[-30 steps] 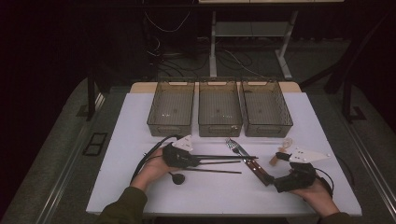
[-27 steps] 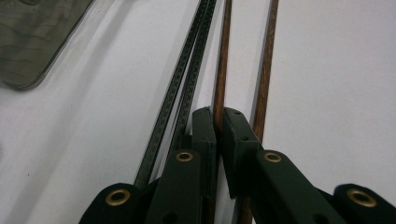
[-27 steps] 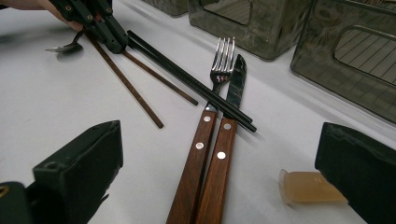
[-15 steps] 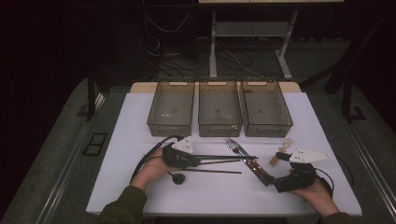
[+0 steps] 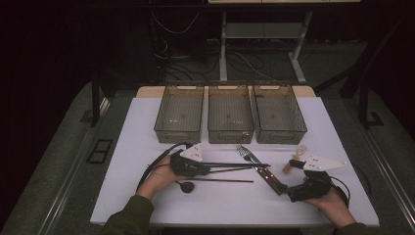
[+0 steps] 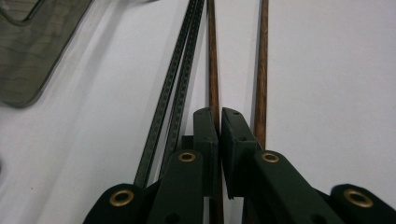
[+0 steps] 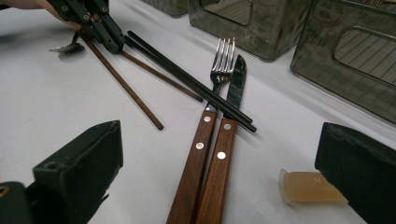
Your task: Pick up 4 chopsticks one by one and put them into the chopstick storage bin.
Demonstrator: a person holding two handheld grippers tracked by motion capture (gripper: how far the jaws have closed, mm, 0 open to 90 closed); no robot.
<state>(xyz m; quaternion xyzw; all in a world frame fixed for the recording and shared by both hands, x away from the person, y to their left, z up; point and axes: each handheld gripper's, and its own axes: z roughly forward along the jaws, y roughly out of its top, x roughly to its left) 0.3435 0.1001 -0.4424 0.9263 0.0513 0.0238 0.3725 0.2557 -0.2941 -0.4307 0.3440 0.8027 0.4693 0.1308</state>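
My left gripper (image 5: 208, 170) lies low on the white table (image 5: 147, 127), its jaws shut on the near end of a brown chopstick (image 6: 213, 70). A second brown chopstick (image 6: 262, 65) lies just beside it, and a pair of black chopsticks (image 6: 180, 79) runs along the other side. My right gripper (image 7: 219, 140) stands wide open near the front right, with the wooden handles of a fork (image 7: 219, 65) and a knife (image 7: 236, 86) between its jaws, untouched. The black chopsticks (image 7: 187, 79) cross over both. The left gripper (image 7: 113, 45) is also seen in the right gripper view.
Three smoky clear bins (image 5: 178, 131) (image 5: 230, 133) (image 5: 281, 132) stand side by side at the back. A small translucent beige piece (image 7: 308, 189) lies by my right jaw. A small dark spoon-like thing (image 5: 186, 186) rests near the left hand.
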